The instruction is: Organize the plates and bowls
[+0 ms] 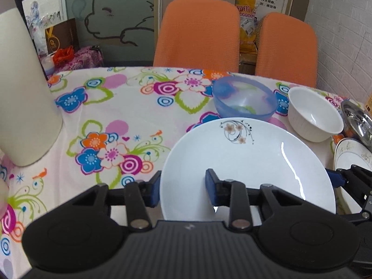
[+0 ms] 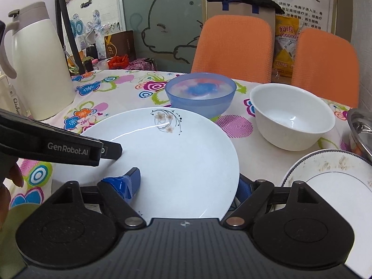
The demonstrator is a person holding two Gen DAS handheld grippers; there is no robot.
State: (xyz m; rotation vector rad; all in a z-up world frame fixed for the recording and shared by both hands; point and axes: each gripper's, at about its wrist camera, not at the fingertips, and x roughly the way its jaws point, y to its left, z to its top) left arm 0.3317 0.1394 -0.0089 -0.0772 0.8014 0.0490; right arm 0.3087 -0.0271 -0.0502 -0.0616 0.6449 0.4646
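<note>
A white plate (image 1: pixel 248 162) (image 2: pixel 176 153) with a small flower print lies near the front of the flowered table. My left gripper (image 1: pixel 183 188) is shut on its left rim, with one blue pad outside the edge and the other on the plate's inner face. The left gripper's finger (image 2: pixel 111 150) shows over the plate in the right wrist view. My right gripper (image 2: pixel 188 186) stands open astride the plate's near right part, one pad over the plate and one past its right edge. Behind the plate sit a blue translucent bowl (image 1: pixel 244 102) (image 2: pixel 201 93) and a white bowl (image 1: pixel 313 114) (image 2: pixel 290 118).
A gold-patterned plate (image 1: pixel 348 153) (image 2: pixel 330 169) lies to the right, with a steel bowl (image 1: pixel 358 121) (image 2: pixel 360 125) behind it. A cream thermos jug (image 1: pixel 23 93) (image 2: pixel 39 65) stands at the left. Two orange chairs (image 1: pixel 197 32) (image 2: pixel 232 46) line the far table edge.
</note>
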